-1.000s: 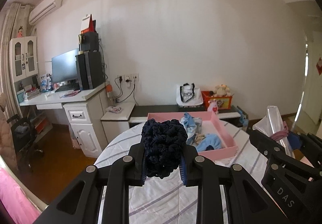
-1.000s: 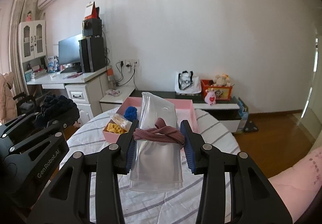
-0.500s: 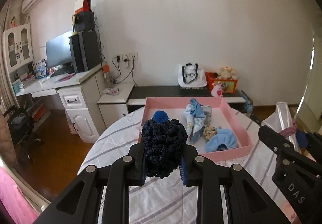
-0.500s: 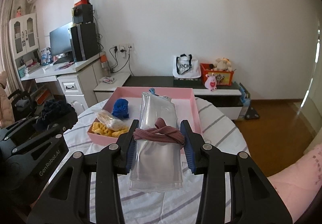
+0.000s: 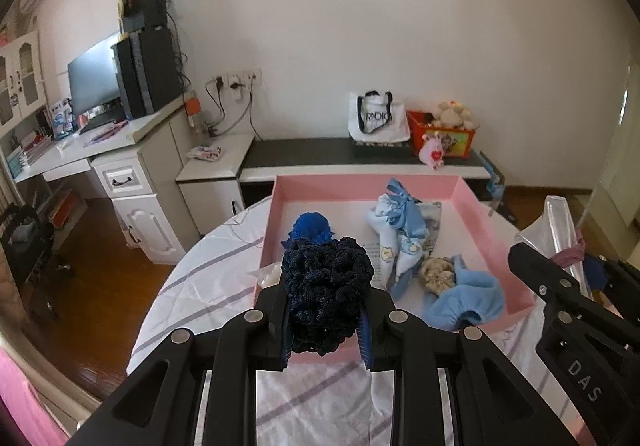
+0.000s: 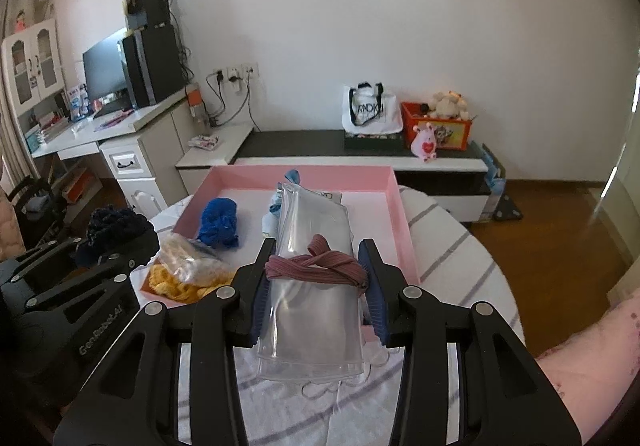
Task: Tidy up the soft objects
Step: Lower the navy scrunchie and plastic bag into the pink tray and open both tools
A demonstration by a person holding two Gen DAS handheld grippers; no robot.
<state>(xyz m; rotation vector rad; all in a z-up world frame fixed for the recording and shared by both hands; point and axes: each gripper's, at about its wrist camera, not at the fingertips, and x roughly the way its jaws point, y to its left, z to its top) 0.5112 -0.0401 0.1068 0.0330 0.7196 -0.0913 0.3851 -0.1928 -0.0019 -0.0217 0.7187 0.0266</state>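
The left gripper (image 5: pixel 326 320) is clamped on a navy crocheted scrunchie (image 5: pixel 326 296) held above the near edge of the pink tray (image 5: pixel 468 197), and it ought to clear that rim before letting go, dropping the scrunchie in the free corner by the bright blue scrunchie (image 5: pixel 311 226). The right gripper (image 6: pixel 316 282) pinches a clear plastic pouch (image 6: pixel 316 286) wound with a mauve hair band (image 6: pixel 316 266). Since a second ago both have swung closer over the tray, which now fills more of each view.

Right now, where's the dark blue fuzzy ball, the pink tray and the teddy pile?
dark blue fuzzy ball (image 5: pixel 326 286), left wrist view, its knitted front.
pink tray (image 6: pixel 406 221), right wrist view, right wall.
teddy pile (image 6: pixel 446 103), right wrist view, plush middle.
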